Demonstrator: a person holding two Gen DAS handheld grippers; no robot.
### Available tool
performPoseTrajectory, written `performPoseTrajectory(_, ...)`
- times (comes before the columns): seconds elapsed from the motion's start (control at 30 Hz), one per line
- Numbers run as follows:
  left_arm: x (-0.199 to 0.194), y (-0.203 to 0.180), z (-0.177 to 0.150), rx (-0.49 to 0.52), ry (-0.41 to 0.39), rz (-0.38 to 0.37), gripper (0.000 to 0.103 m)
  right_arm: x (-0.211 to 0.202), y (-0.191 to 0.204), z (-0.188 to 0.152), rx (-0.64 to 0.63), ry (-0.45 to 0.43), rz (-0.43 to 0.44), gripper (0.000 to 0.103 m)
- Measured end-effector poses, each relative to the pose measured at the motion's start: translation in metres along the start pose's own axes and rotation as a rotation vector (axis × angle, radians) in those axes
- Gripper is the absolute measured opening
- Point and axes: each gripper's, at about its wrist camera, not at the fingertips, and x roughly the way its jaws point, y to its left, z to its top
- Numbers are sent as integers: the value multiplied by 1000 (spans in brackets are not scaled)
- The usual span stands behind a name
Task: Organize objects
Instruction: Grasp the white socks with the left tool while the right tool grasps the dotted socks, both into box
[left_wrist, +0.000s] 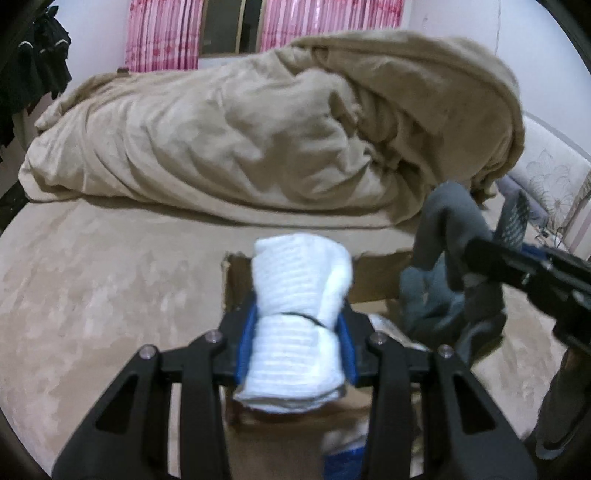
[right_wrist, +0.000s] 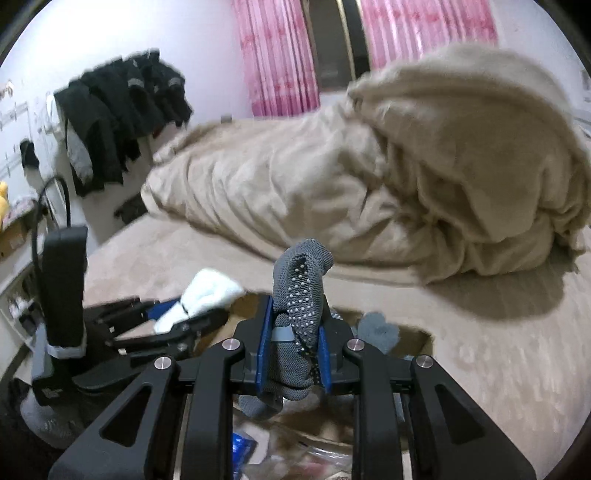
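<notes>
My left gripper is shut on a rolled white sock bundle and holds it above an open cardboard box on the bed. My right gripper is shut on a grey sock bundle with white grip dots, also over the box. In the left wrist view the right gripper comes in from the right with the grey socks. In the right wrist view the left gripper and the white bundle show at the left.
A crumpled beige blanket is heaped across the back of the beige bed. Another grey item lies inside the box. Dark clothes hang on the left wall. Pink curtains hang behind.
</notes>
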Motion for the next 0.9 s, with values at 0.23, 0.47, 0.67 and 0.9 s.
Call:
performPoseTrajectory(0.23,22,0,-3,-10,41,1,40,40,-6,-15,4,106,-9,23)
performPoseTrajectory(0.47,31,-5,-7,15,85,3,43,66,-14,-30,30,185,-14,24)
performPoseTrajectory(0.67,24,-6,-7,15,73,16,47,69,-20,-35,51,197,-31,30)
performPoseTrajectory(0.9,-12,-9,-8,15,-16,42,73,43,-20,-28,76,136,-35,70)
